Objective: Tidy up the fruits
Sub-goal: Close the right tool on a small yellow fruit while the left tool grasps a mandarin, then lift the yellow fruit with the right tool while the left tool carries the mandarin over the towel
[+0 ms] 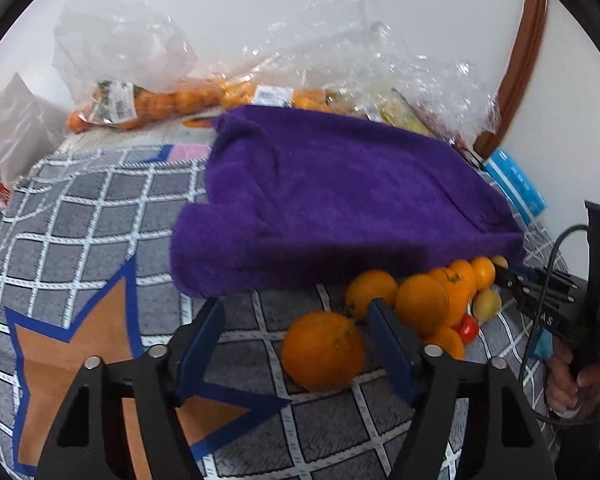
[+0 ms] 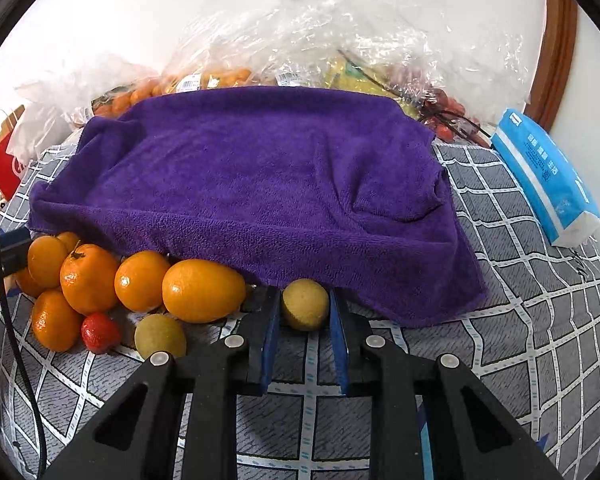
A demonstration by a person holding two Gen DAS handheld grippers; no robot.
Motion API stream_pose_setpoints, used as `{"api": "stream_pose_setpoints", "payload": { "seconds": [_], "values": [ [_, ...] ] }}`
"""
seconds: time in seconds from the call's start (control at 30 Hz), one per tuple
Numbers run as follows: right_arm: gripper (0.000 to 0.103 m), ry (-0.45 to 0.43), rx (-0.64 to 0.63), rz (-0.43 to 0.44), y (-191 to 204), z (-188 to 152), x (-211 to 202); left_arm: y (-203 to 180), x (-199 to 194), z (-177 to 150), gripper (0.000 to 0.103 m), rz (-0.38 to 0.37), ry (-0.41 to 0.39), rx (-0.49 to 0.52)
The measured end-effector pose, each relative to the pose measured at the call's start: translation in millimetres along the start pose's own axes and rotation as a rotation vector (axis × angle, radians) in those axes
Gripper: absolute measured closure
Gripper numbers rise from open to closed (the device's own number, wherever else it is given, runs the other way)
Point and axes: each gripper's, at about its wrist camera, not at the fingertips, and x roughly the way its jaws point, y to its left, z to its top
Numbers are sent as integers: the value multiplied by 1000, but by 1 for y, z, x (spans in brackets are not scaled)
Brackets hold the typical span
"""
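Observation:
A purple towel (image 2: 260, 184) lies spread over something raised on the checked cloth; it also shows in the left wrist view (image 1: 340, 196). Several oranges (image 2: 140, 280) sit in a pile at its near edge with a red strawberry (image 2: 100, 332) and a yellow-green fruit (image 2: 160, 336). My right gripper (image 2: 305, 308) is closed around a small yellow-green fruit (image 2: 305, 304) at the towel's edge. My left gripper (image 1: 296, 312) is open; a large orange (image 1: 323, 350) lies between its fingers, nearer the right one. The right gripper (image 1: 512, 280) reaches into the pile.
Clear plastic bags of oranges (image 1: 152, 108) and other produce (image 2: 340, 52) lie behind the towel against the wall. A blue-and-white tissue pack (image 2: 544, 176) lies at the right. A red box (image 2: 6, 164) stands at the left.

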Motion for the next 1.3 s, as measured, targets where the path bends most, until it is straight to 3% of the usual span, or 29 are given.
{"api": "stream_pose_setpoints", "payload": {
  "seconds": [0.23,0.33,0.47,0.77,1.3],
  "values": [
    [79,-6,25,14,-4,-1,0,-3,5,-5,44,-45,49,8],
    [79,-11,30,13,-4,-1,-2,-9,6,-8,63,-23,48,41],
    [79,-23,42,26,-6,-2,-5,-11,6,-9,63,-24,45,52],
    [79,-58,42,47,-2,-4,-23,4,-3,-4,63,-21,49,-69],
    [79,-227,59,99,-1,12,-119,-6,-75,6,63,46,-55,-121]
  ]
}}
